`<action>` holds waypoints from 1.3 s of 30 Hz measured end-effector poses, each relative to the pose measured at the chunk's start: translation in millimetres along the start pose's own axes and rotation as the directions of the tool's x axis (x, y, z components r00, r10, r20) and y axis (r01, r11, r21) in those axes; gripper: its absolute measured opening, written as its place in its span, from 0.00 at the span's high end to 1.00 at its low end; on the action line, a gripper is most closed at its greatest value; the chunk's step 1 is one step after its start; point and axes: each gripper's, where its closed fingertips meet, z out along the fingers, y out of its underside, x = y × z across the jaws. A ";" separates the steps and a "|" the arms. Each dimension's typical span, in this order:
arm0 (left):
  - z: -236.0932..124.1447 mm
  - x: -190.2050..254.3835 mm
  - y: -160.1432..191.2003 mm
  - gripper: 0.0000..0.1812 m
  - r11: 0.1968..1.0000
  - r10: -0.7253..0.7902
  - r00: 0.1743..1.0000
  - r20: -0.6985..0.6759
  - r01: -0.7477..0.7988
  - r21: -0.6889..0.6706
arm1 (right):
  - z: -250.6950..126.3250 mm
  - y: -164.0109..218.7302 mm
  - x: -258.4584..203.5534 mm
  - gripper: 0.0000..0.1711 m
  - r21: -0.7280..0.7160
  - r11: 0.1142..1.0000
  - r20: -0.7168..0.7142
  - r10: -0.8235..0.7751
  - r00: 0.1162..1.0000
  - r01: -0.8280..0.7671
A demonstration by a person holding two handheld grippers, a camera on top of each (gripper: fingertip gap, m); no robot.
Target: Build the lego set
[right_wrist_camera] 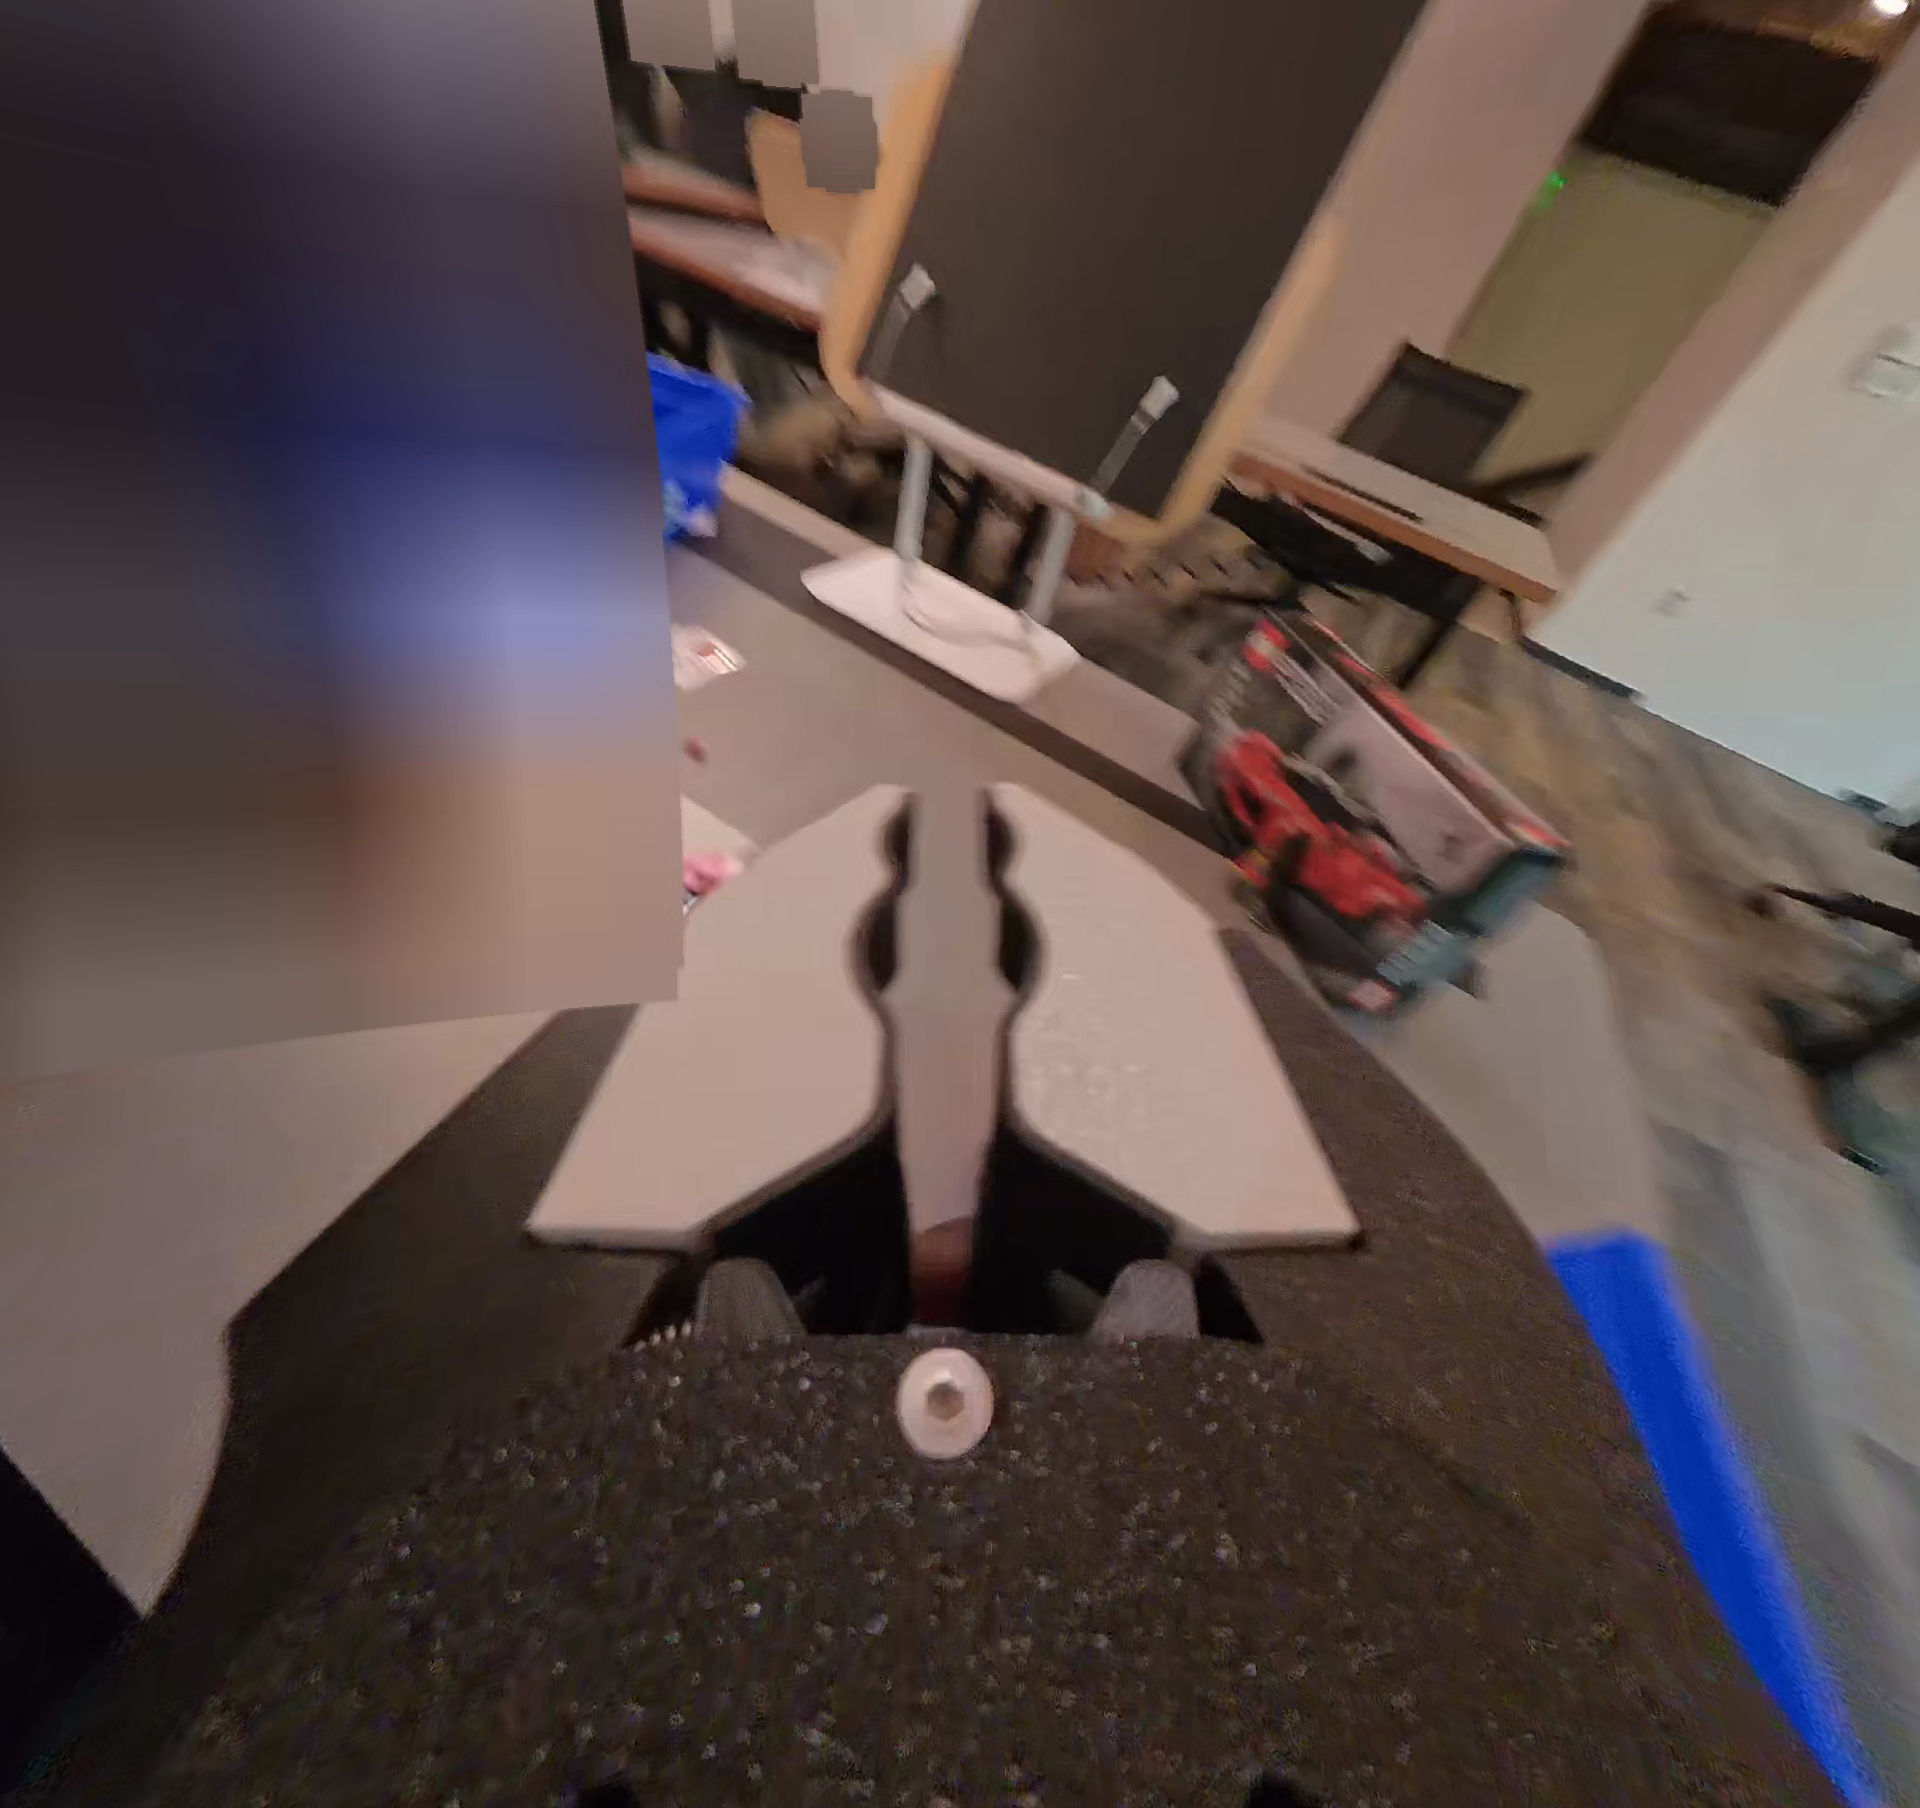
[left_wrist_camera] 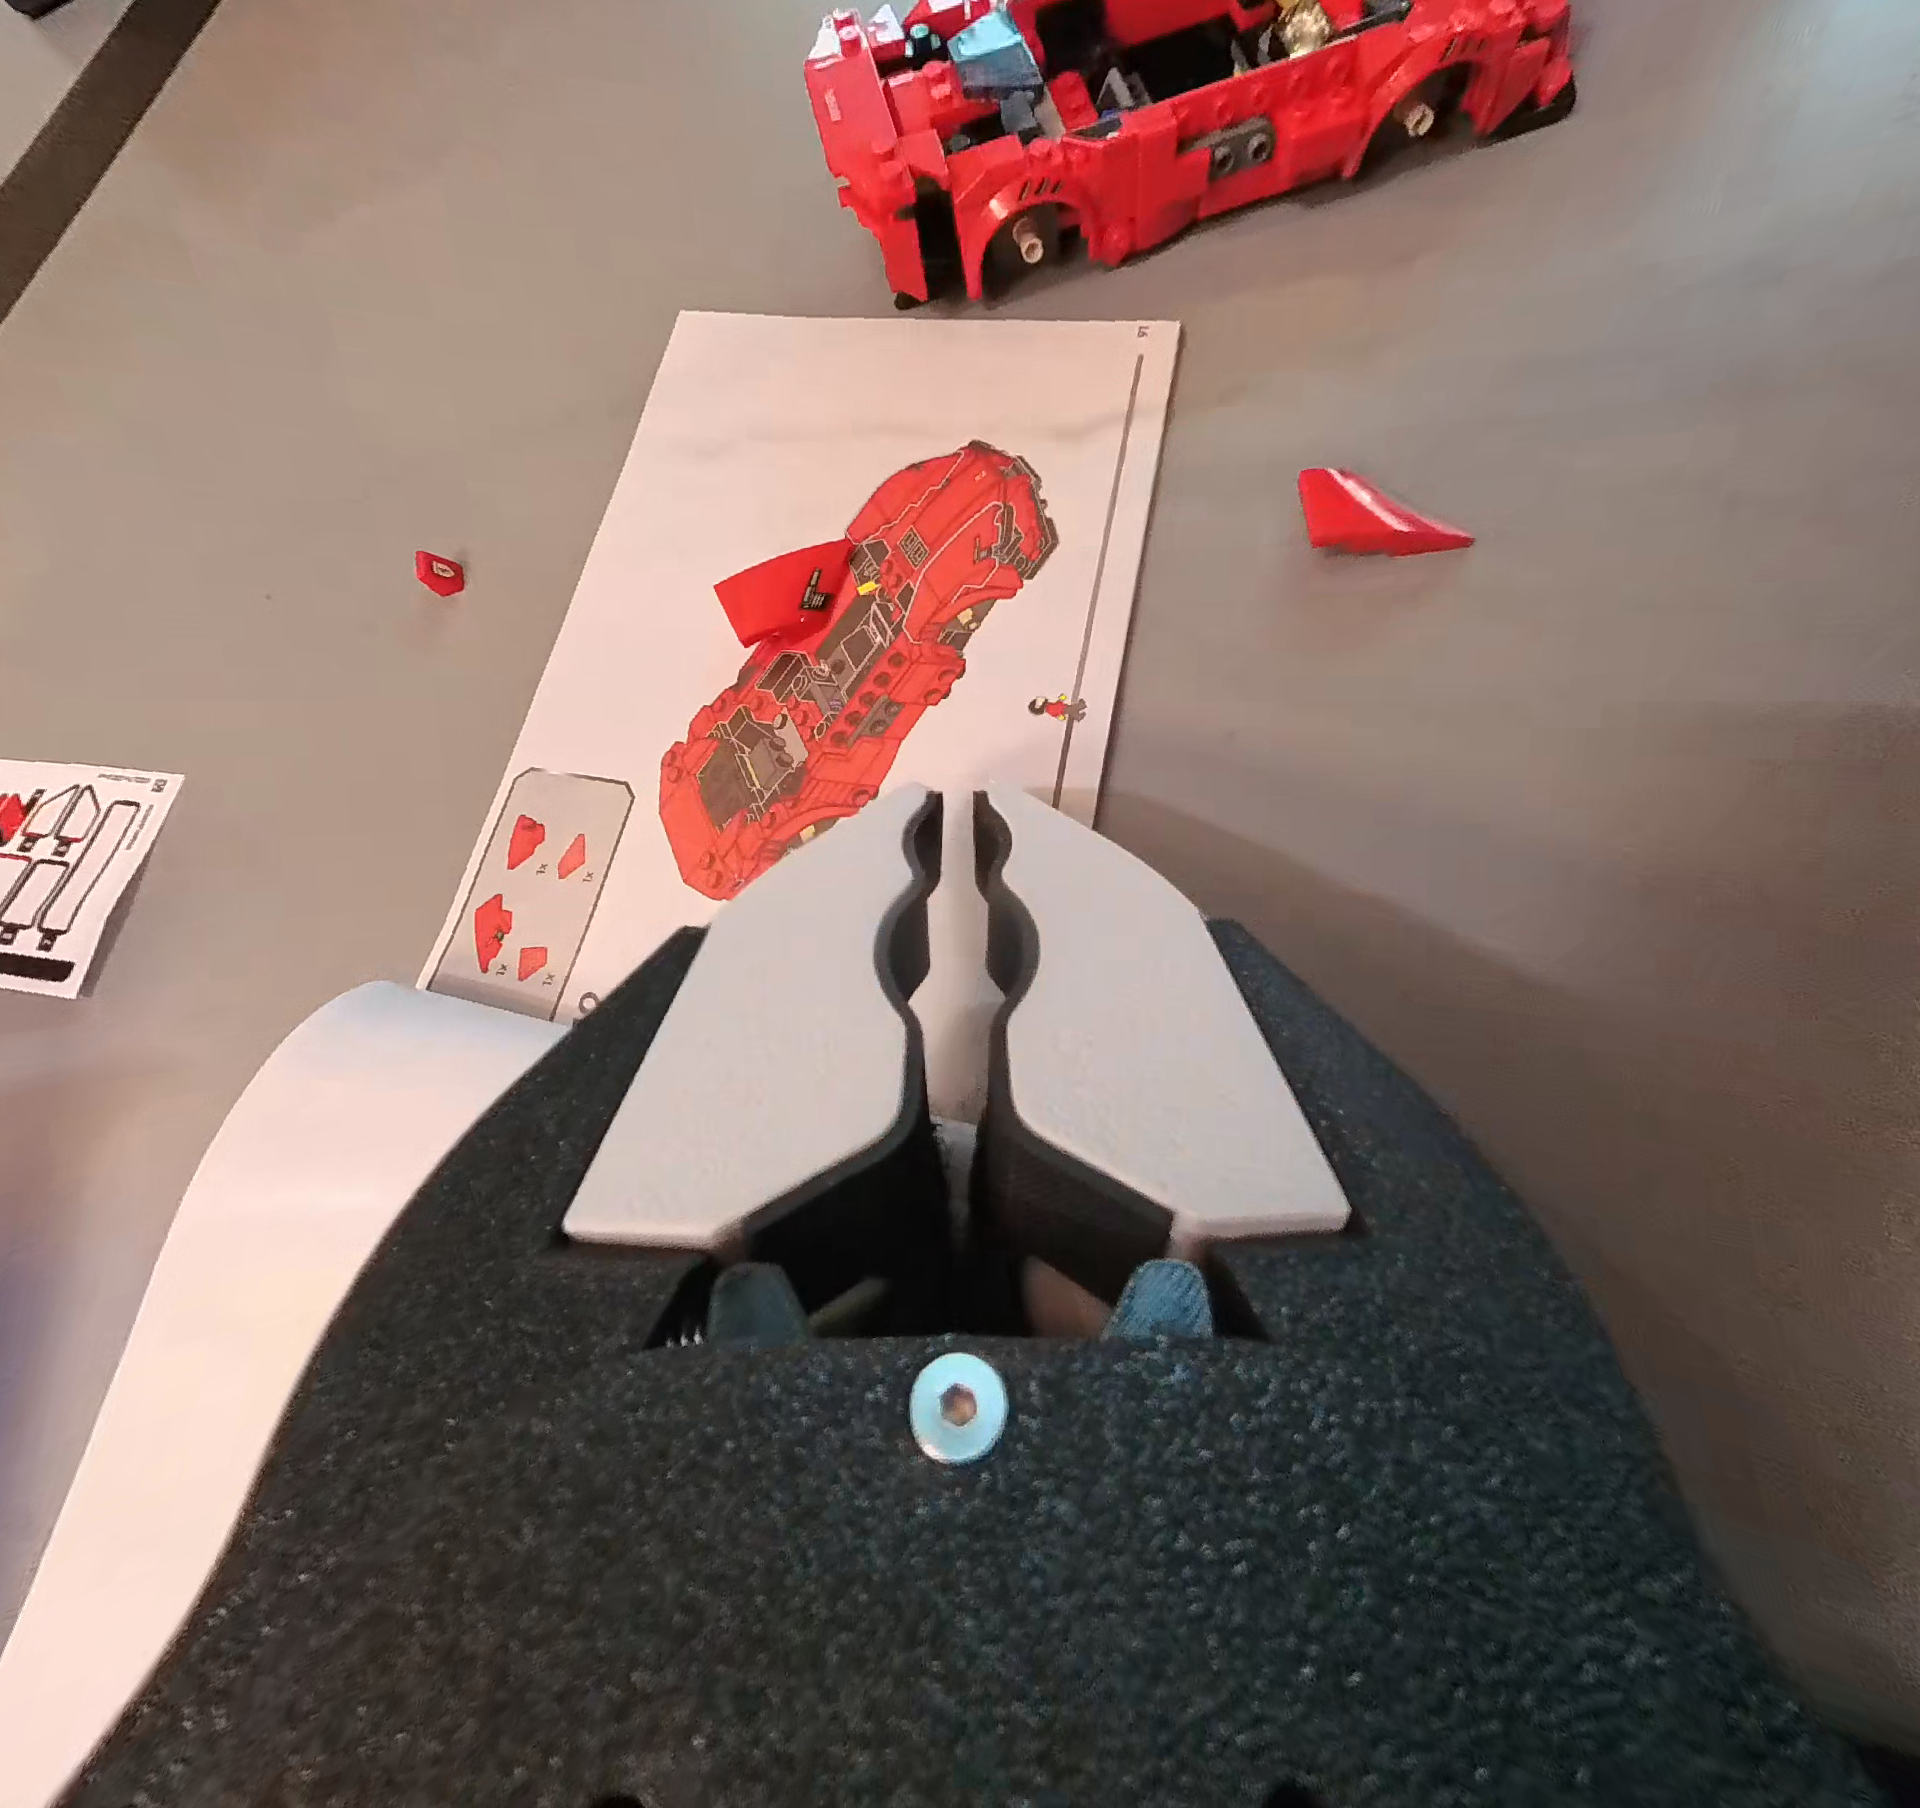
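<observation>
A partly built red lego car (left_wrist_camera: 1195, 85) stands on the grey table (left_wrist_camera: 1558, 408) at the far right, with no wheels on its axles. An instruction page (left_wrist_camera: 914, 553) lies in the middle, and a curved red piece (left_wrist_camera: 774, 600) rests on it. A red wedge piece (left_wrist_camera: 1371, 511) lies to the page's right, a small red piece (left_wrist_camera: 440, 574) to its left. My left gripper (left_wrist_camera: 956, 808) is shut and empty, just above the page's near edge. My right gripper (right_wrist_camera: 948, 808) is nearly shut and empty, raised and pointing across the room; its view is blurred.
A sticker sheet (left_wrist_camera: 73, 875) lies at the table's left edge. In the right wrist view, the lego set box (right_wrist_camera: 1382, 813) stands at the far table edge, near a monitor stand (right_wrist_camera: 956, 615) and a blue bag (right_wrist_camera: 691, 439).
</observation>
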 end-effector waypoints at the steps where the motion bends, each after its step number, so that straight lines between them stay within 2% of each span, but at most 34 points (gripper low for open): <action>1: 0.7 0.2 0.9 0.97 1.000 -0.005 1.000 -0.006 0.005 -0.008 | -12.6 6.9 11.7 0.79 -0.070 0.997 -0.039 -0.031 0.999 0.029; 2: 1.6 0.6 2.0 0.97 1.000 -0.009 1.000 -0.014 0.009 -0.017 | -25.9 16.6 22.1 0.72 -0.156 0.986 -0.056 -0.064 0.996 0.054; 5: 3.4 1.6 4.0 0.97 0.999 -0.018 0.999 -0.032 0.017 -0.038 | -65.3 48.2 42.3 0.74 -0.360 0.928 -0.020 -0.114 0.993 0.099; 8: 4.4 1.8 4.9 0.97 0.999 -0.027 0.999 -0.043 0.025 -0.047 | -97.3 71.4 69.2 0.74 -0.458 0.885 -0.038 -0.109 0.993 0.079; 11: 4.5 1.7 5.1 0.97 0.999 -0.024 0.999 -0.039 0.022 -0.047 | -118.0 93.8 86.6 0.76 -0.509 0.859 0.005 -0.068 0.998 0.061; 15: 4.5 1.7 5.2 0.97 0.999 -0.002 1.000 -0.023 0.001 -0.045 | -133.4 140.3 98.2 0.76 -0.662 0.733 0.179 -0.050 0.983 0.158; 20: 4.7 1.6 5.5 0.97 0.998 -0.049 0.997 -0.054 0.047 -0.050 | -131.9 194.9 95.3 0.86 -0.796 0.527 0.410 0.110 0.905 0.297; 22: 4.8 1.5 5.6 0.97 0.997 -0.060 0.996 -0.060 0.057 -0.051 | -129.8 216.5 88.3 0.87 -0.799 0.451 0.512 0.163 0.844 0.398; 24: 5.0 1.3 5.6 0.97 0.996 -0.070 0.996 -0.061 0.066 -0.053 | -123.6 236.4 88.3 0.84 -0.780 0.405 0.573 0.158 0.805 0.476; 28: 4.9 1.0 5.6 0.97 0.997 -0.062 0.997 -0.050 0.059 -0.052 | -127.9 265.6 89.1 0.79 -0.780 0.290 0.614 0.182 0.768 0.555; 37: 5.0 1.0 5.7 0.97 0.996 -0.077 0.995 -0.064 0.074 -0.052 | -125.1 277.4 87.0 0.81 -0.750 0.216 0.658 0.144 0.739 0.626; 39: 5.0 1.0 5.6 0.97 0.996 -0.073 0.995 -0.061 0.070 -0.051 | -126.9 283.7 89.6 0.81 -0.751 0.176 0.659 0.138 0.739 0.636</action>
